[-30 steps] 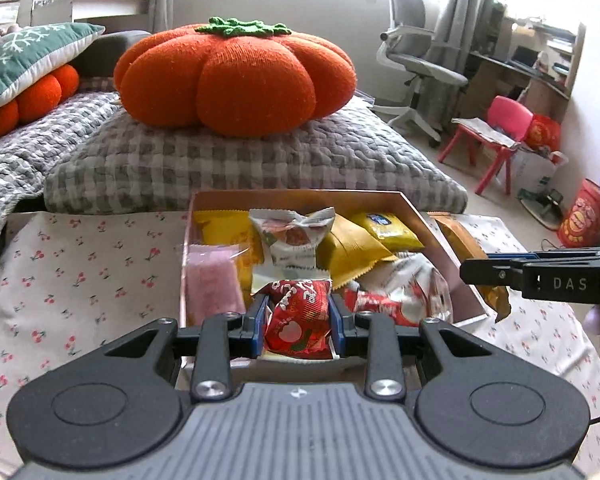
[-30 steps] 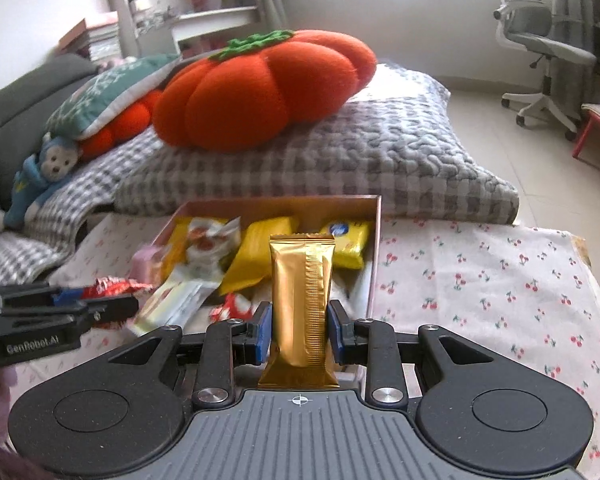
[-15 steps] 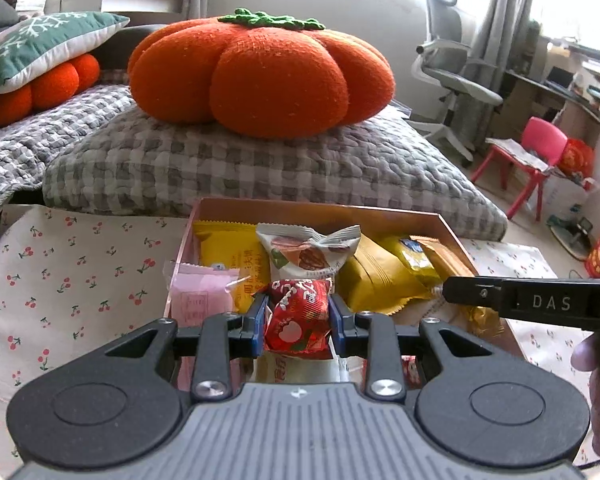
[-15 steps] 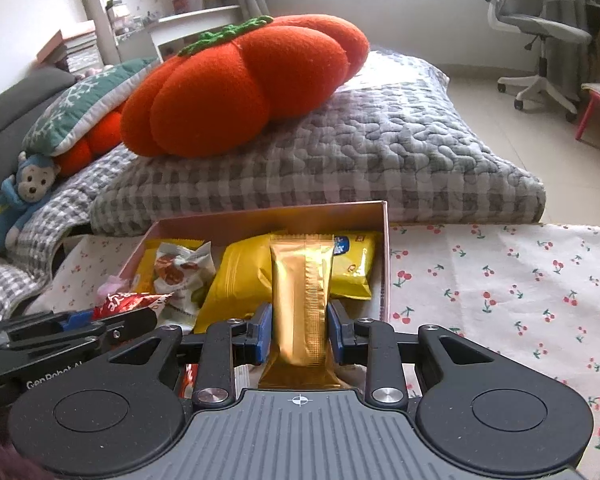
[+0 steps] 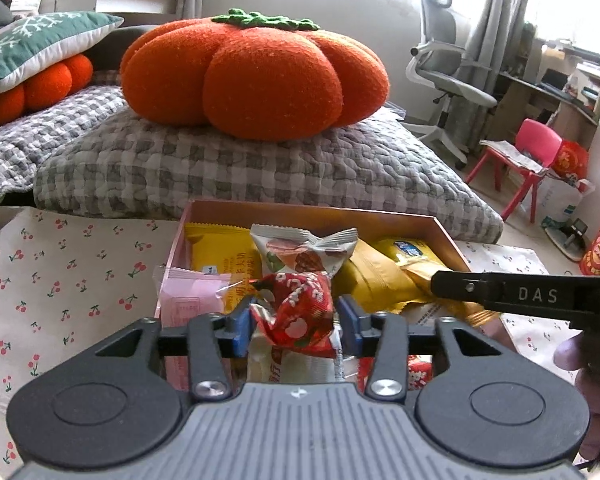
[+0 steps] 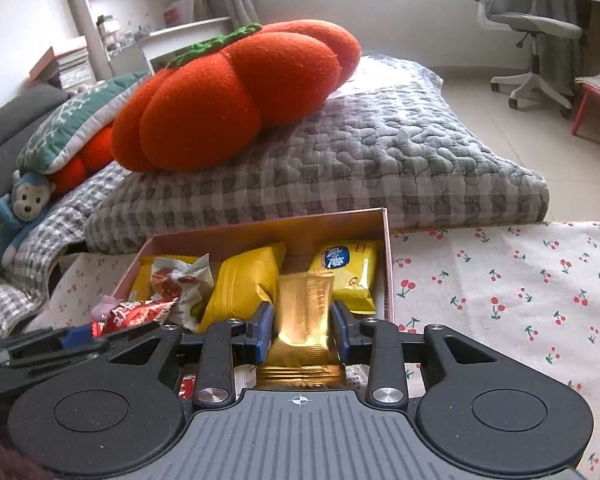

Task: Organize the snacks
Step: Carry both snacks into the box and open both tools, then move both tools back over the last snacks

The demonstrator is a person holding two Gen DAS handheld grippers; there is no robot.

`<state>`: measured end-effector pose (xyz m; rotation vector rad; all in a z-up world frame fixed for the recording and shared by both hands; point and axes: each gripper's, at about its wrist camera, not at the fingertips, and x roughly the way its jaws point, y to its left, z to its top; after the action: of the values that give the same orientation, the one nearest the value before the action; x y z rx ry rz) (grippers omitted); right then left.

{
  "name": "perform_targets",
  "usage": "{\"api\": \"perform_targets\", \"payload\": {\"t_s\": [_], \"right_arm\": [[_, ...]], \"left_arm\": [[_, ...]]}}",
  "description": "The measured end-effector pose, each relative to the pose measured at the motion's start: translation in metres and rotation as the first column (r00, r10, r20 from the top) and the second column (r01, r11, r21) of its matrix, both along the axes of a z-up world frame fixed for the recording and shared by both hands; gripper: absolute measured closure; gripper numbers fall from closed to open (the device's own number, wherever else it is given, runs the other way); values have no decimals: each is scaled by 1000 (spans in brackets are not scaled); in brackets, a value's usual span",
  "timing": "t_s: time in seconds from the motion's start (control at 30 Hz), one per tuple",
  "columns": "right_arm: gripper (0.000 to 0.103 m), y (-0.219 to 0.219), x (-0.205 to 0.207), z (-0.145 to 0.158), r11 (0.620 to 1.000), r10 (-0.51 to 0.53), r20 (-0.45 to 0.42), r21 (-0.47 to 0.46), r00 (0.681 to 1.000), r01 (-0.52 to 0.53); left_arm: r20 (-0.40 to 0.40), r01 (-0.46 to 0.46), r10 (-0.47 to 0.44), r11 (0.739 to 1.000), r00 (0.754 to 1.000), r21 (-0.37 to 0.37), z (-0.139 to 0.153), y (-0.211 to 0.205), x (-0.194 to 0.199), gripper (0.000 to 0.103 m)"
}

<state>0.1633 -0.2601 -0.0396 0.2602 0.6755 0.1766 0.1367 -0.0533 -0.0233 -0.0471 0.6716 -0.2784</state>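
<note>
A shallow pink box (image 5: pixel 312 210) on the cherry-print cloth holds several snack packs, yellow, pink and white. My left gripper (image 5: pixel 294 320) hovers over its near end. Its jaws are opening around a red snack pack (image 5: pixel 296 312), which sits loose and tilted between the blue pads. My right gripper (image 6: pixel 302 332) is over the box's right side (image 6: pixel 386 264). Its jaws are also opening, and the gold bar (image 6: pixel 304 320) between them is blurred, with a gap at the left pad. One finger of the right gripper (image 5: pixel 500 292) crosses the left wrist view over the box.
Behind the box lies a grey quilted cushion (image 5: pixel 260 168) with a big orange pumpkin pillow (image 5: pixel 256 76) on it. The cherry cloth (image 6: pixel 500 280) spreads bare to the right of the box. An office chair (image 5: pixel 448 80) and a red child's chair (image 5: pixel 528 152) stand far right.
Both grippers have come closer over the box. The left jaws have spread off the red pack. The right jaws have widened a little and the gold bar has slipped lower.
</note>
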Motion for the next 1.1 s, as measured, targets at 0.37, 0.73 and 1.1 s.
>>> {"api": "perform_targets", "payload": {"t_s": [0.37,0.73,1.1], "right_arm": [[34,-1,-10,10,1000,-10,-10,0,1000,10],[18,-5,-31,22,999,-16,-12,-51,1000,16],[9,-2,-58,28,995,7,-30,-96,1000,-10]], "left_arm": [[2,35,-35,999,999,24,10,-5,-8,20],[-9,59,-59,996,998,59,18,1,-26,4],[-36,78,-75,992,997,99,22,12,-45,1]]}}
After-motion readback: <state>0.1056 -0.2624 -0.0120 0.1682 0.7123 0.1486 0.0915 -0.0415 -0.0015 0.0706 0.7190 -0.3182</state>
